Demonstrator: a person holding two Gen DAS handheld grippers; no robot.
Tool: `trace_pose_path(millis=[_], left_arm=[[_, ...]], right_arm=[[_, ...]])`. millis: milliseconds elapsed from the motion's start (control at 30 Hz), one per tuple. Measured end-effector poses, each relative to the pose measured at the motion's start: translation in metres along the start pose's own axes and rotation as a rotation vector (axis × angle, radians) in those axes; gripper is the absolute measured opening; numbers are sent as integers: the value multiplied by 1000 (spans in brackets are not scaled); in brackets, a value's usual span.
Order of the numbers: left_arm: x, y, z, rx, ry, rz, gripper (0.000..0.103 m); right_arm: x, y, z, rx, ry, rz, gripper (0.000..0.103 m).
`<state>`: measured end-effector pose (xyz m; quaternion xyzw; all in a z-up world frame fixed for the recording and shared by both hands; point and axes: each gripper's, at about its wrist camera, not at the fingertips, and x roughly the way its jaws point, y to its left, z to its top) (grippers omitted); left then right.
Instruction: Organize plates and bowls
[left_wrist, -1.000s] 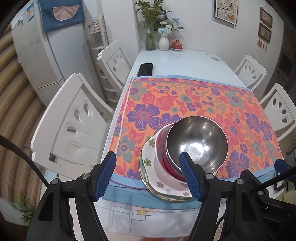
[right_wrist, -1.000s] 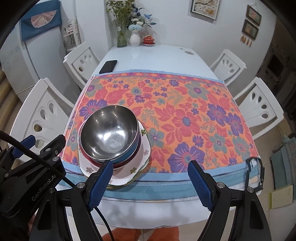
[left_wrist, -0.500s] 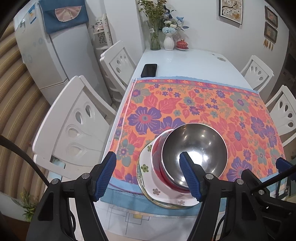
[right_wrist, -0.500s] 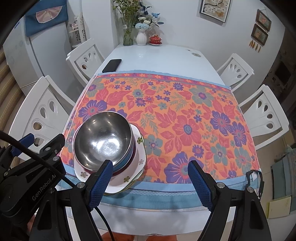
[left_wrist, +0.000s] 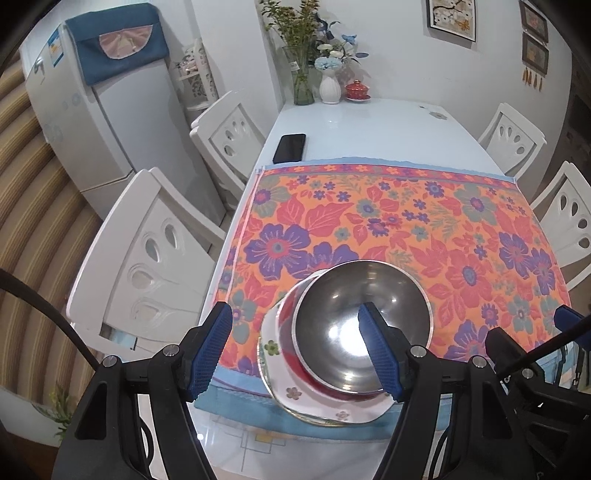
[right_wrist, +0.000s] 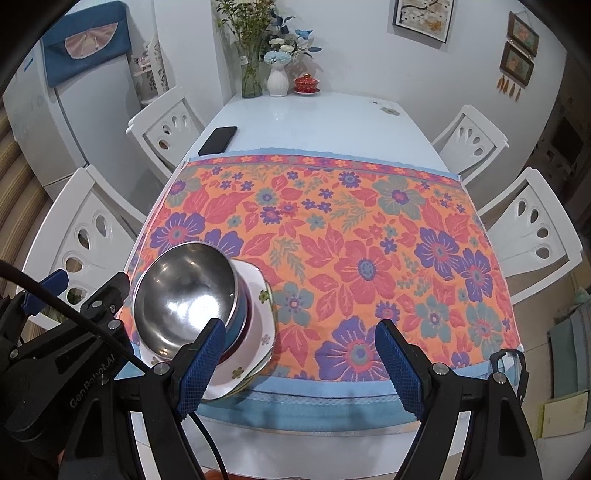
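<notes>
**Above the stack, both tongs empty**

Low in both frames my tongs stand parted and grasp nothing. My left tongs (left_wrist: 295, 347) hang over the near table edge, one pad (left_wrist: 380, 354) showing in front of the steel bowl (left_wrist: 354, 325) without touching it. My right tongs (right_wrist: 301, 363) gape over the cloth (right_wrist: 332, 236), the left pad (right_wrist: 201, 365) overlapping the stack in the picture.

That bowl sits on top of the stack: coloured bowls beneath it, then a flowered plate (right_wrist: 258, 332), all at the lower left of the cloth in the right view. The white table (right_wrist: 314, 118) runs toward the upper centre, with a phone (right_wrist: 218, 140), vases (right_wrist: 277, 81) and white chairs (right_wrist: 532, 229) around it. A fridge (left_wrist: 77, 122) stands at upper left.
</notes>
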<state>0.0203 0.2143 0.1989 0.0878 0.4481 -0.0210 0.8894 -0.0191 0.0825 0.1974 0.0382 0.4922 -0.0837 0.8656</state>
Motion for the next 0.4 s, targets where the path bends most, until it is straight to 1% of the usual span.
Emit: trace_pose_path(millis=[167, 400], left_arm=[[-1, -21, 4, 12, 4, 3, 69], [-11, -56, 11, 39, -67, 26, 69]], right_arm=[[0, -21, 3, 19, -4, 3, 81], [-1, -55, 7, 39, -10, 3, 81]])
